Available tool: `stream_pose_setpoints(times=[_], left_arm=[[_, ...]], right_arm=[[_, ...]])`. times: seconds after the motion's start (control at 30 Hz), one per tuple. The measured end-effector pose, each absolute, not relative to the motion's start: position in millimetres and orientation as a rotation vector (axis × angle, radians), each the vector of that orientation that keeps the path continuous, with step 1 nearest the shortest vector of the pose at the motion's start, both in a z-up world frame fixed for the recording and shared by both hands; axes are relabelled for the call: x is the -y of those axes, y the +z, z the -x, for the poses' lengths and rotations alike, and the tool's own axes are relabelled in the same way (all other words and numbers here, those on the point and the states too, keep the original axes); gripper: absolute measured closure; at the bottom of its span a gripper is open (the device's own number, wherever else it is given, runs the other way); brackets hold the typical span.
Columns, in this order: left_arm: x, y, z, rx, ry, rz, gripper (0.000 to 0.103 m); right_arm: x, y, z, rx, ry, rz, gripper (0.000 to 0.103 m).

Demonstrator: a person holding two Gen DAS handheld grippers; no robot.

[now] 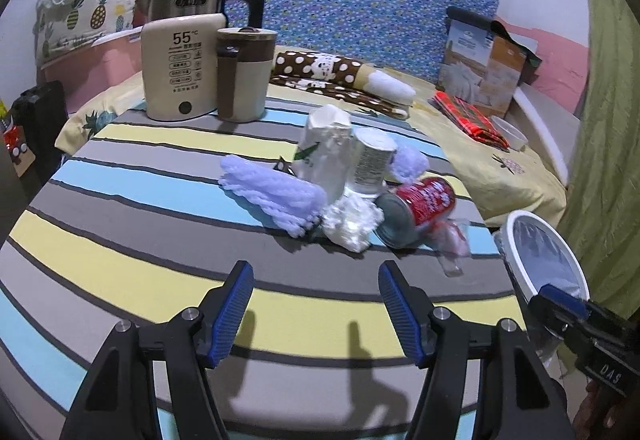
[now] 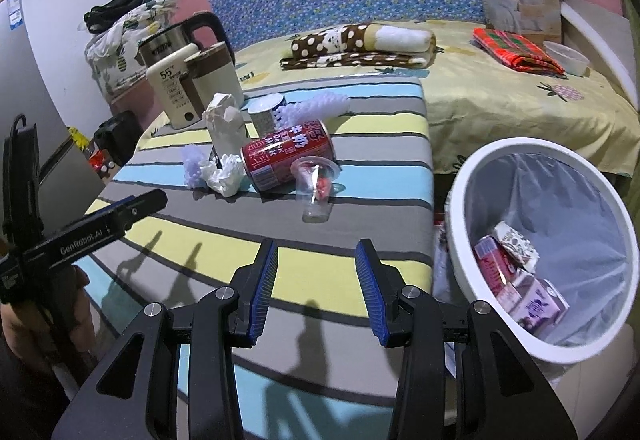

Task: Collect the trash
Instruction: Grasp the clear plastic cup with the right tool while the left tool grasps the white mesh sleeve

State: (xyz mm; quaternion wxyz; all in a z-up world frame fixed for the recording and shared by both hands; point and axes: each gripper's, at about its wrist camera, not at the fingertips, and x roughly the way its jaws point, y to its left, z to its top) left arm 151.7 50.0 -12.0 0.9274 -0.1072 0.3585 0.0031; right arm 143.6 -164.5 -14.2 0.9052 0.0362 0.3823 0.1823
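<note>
We see two empty tongs, left [image 1: 316, 310] and right [image 2: 316, 290], both spread apart. Mid-counter [image 2: 320, 264]: one clear cup [image 2: 314, 183], mouth farward; one red can [image 2: 286, 153] lying crosswise; two upright containers.

At the far end of the striped worktop [image 1: 120, 240] I see a steel kettle [image 1: 188, 1], a cream warmer [image 1: 180, 71] reading 55, and a brown-lidded mug [image 1: 244, 73]; a polka-dot blanket [image 2: 352, 45] lies on the bed [image 2: 500, 107] beyond.
</note>
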Motion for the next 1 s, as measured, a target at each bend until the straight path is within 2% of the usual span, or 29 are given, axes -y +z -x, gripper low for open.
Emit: stream_pose_setpoints(times=[0.93,0.97,1.0], left_arm=[[-76,-33,-250,-0.77,0.123,0.282,0.038],[-76,-35,-251,-0.775,0.124,0.283,0.038],[-77,-37,-252,-0.778,0.121,0.284,0.047]], right_arm=[[143,-43,-201,-0.893,0.34,-0.027,0.06],[143,-42,-202,-0.89,0.338,-0.031,0.06],[142,-42,-202,-0.887,0.336,-0.031,0.06]])
